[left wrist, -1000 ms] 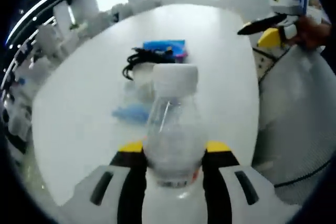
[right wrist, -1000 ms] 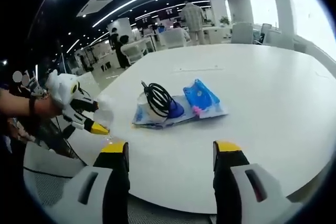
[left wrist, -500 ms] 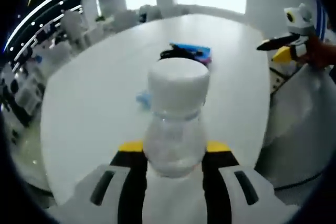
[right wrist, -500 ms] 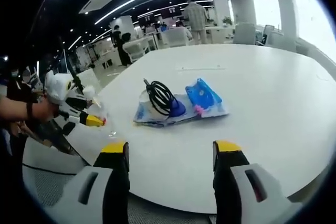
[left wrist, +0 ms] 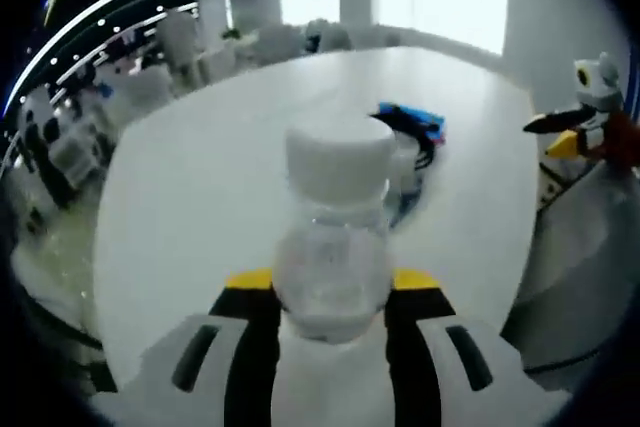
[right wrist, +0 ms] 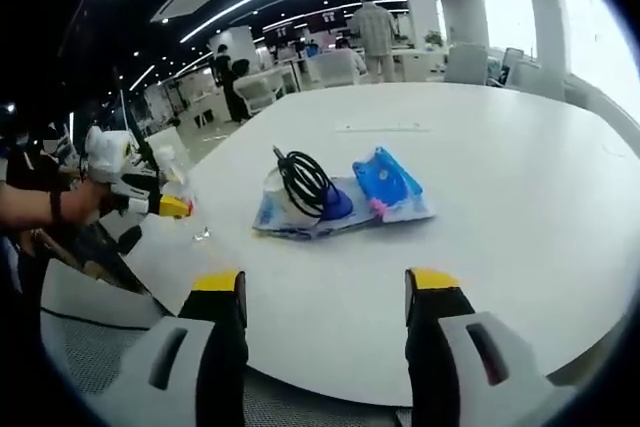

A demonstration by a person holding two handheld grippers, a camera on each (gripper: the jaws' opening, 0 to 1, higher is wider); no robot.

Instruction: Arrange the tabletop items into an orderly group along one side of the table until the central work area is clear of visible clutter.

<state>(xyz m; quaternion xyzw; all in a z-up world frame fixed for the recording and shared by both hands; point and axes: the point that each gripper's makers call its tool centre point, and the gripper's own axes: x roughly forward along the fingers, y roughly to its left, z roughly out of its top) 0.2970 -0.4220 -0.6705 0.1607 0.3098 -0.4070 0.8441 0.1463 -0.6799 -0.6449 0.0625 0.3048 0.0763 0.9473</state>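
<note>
In the left gripper view my left gripper (left wrist: 330, 292) has its jaws closed on the body of a clear plastic bottle (left wrist: 332, 247) with a white cap (left wrist: 338, 152), held upright above the near part of the white tabletop (left wrist: 220, 177). Beyond it, towards the middle, lie a coiled black cable (left wrist: 418, 142) and a blue packet (left wrist: 412, 119), close together; my other gripper comes in from the right edge. I judge the step in hand to be carrying the bottle to its place in the group, so I should keep it upright, bring it down beside the pile without knocking the cable, and let its base sit flat before I ease the jaws apart. In the right gripper view my right gripper (right wrist: 328, 292) stands wide open with nothing between its jaws, hanging over the near edge of the tabletop. The cable (right wrist: 300, 182) rests on a flat wrapper (right wrist: 300, 219), with the blue packet (right wrist: 390, 182) just beside. At the left my left gripper (right wrist: 150, 202) hovers near the tabletop's edge, well apart from the pile.
</note>
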